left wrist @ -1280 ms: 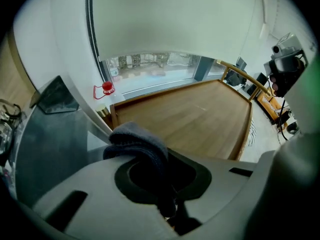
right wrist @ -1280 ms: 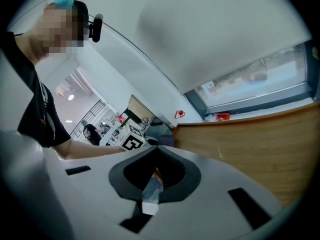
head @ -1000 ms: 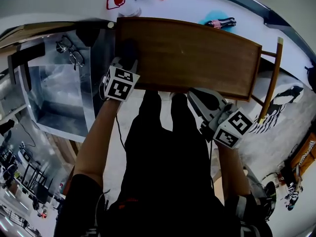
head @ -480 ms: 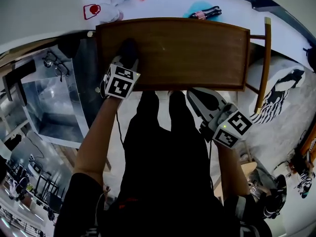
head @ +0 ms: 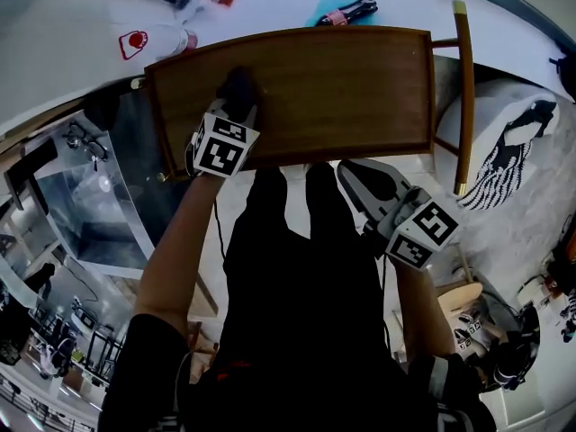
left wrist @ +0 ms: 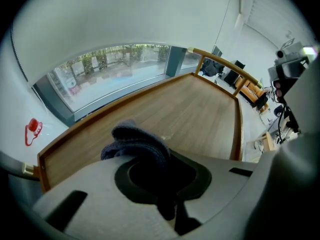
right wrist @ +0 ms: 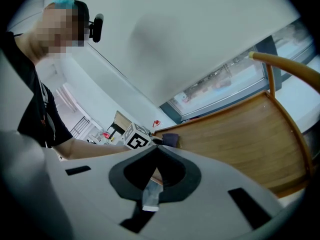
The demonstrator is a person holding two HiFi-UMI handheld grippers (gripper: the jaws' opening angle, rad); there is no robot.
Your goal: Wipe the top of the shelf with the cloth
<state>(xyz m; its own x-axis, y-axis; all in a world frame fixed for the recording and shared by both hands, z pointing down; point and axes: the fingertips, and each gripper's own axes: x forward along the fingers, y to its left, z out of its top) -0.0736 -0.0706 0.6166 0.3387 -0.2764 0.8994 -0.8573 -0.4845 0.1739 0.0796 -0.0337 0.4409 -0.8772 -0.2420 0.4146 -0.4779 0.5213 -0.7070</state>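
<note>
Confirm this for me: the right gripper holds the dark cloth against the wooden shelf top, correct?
Not quite. It is the left gripper that holds the dark cloth against the wooden shelf top. The left gripper view shows the cloth clamped between its jaws.

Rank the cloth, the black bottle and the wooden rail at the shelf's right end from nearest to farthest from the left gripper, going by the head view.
1. Cloth: gripped in the jaws of the left gripper, on the shelf top.
2. Black bottle: beyond the shelf's back edge, off to the right.
3. Wooden rail: at the shelf's far right end.
</note>
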